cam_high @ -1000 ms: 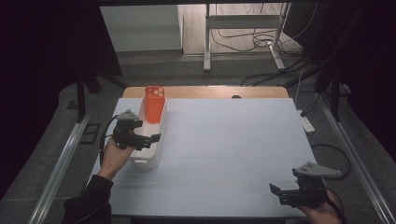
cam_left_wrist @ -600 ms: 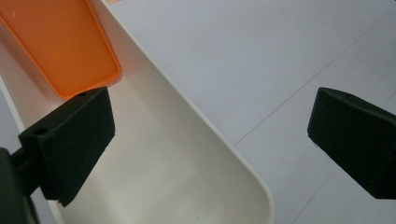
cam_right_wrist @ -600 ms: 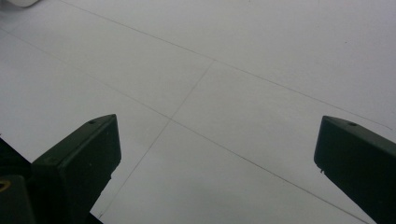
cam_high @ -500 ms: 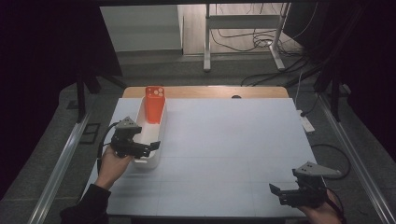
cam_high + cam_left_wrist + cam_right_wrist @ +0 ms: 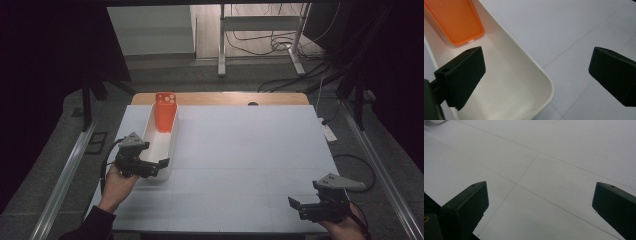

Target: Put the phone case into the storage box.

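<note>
The table is covered in white. At its left side a long white tray is set lengthwise, and an orange case is stood in its far end, tilted against the wall. The tray is judged light, stiff and smooth; a side wall or the near rim is best taken, since the glossy plastic may slip. The case is judged light, thin and slightly flexible, best pinched across its edges. The left gripper is held low over the tray's near end, jaws spread wide, one jaw above the tray floor and one beyond the rim. The right gripper is held at the near right, jaws wide, nothing between.
</note>
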Available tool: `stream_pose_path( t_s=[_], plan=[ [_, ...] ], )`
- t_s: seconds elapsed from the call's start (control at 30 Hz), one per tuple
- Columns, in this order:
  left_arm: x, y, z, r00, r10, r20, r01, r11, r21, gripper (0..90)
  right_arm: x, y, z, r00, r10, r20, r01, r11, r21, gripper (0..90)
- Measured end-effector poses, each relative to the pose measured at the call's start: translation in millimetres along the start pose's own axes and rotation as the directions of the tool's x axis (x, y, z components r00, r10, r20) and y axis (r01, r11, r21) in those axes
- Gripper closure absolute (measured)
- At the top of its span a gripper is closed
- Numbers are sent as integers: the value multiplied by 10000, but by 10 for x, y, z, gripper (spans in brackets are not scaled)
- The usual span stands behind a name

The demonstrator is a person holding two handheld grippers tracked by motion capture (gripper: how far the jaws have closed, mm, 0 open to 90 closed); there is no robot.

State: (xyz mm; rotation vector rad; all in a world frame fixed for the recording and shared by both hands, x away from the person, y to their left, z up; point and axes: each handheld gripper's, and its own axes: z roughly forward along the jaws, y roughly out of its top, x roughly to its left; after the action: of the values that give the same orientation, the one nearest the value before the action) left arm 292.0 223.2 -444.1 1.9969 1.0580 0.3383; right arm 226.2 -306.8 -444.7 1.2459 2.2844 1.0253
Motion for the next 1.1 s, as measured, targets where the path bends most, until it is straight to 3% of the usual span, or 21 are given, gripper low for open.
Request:
stream_pose_path(
  t_s=[0.4,1.1],
  plan=[
    [-84,-126,-128,9999,-136,17,137,9998,-132,16,-2,1,2,10000,11,-31,-10,10000,18,2],
    [-164,-354,-382,9991,-253,-329,242,9992,-324,14,-9,2,1,9999,124,3,-124,9999,54,0]
  ],
)
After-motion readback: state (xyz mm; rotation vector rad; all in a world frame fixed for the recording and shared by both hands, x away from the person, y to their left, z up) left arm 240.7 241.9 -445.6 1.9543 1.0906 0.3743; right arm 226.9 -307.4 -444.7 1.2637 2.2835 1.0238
